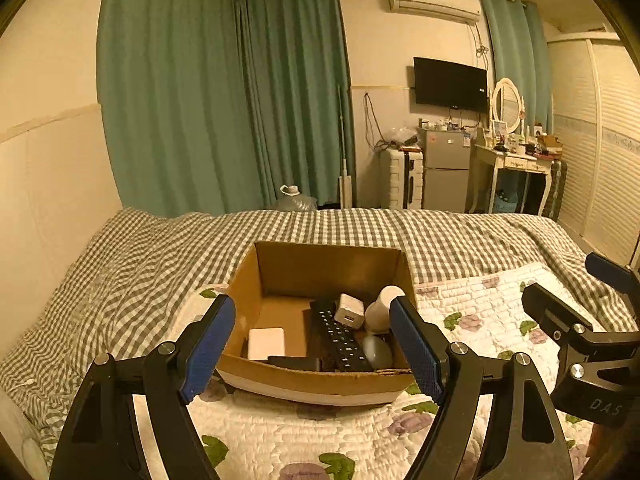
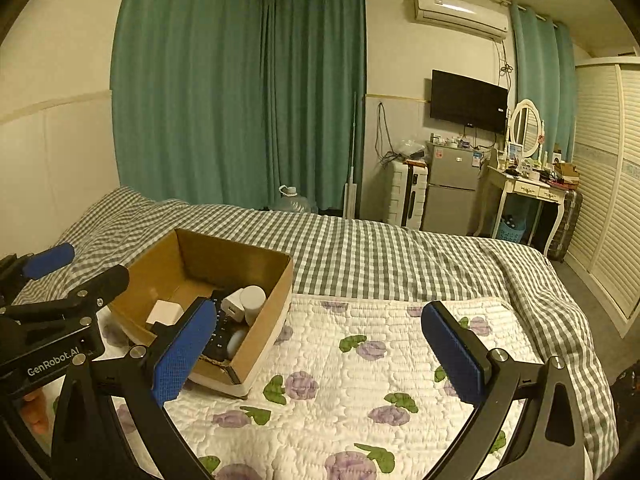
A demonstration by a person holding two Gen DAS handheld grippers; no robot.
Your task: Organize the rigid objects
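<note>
i'm holding my left gripper (image 1: 312, 350) w/ jaws wide apart, nothing btwn them, hovering just short of the cardboard box (image 1: 280, 276) sitting on the floral quilt (image 1: 320, 432) on the bed. my right gripper (image 2: 316, 354) is also spread wide & empty, hanging over bare quilt; the box is off to its left.

the rigid stuff is all in the box already, straight ahead of the left gripper: a black remote (image 1: 338, 338), a white charger block (image 1: 350, 311), a white cylinder-ish bottle (image 1: 382, 306), a flat white square thing (image 1: 267, 343), a grey rounded item (image 1: 378, 351) (mouse, prob) and a flat black bar (image 1: 294, 362) along the near wall.

handling, my guess: everything's light, stiff, hard plastic, so smooth & a bit slippery; not very fragile. box is stiff card but the walls will flex if pinched hard, so i'd be taking a wall near a corner, or pushing from low down.

remote: long axis is running away from my left gripper, leaning slightly left at its far end, lying flat-ish & partly under the charger. grab across its narrow width, near mid-length. the black bar is lying crosswise, left-right. bottle looks tipped, its round end pointing up & toward me. box long axis is running roughly left-right across my left gripper, open side up.
</note>
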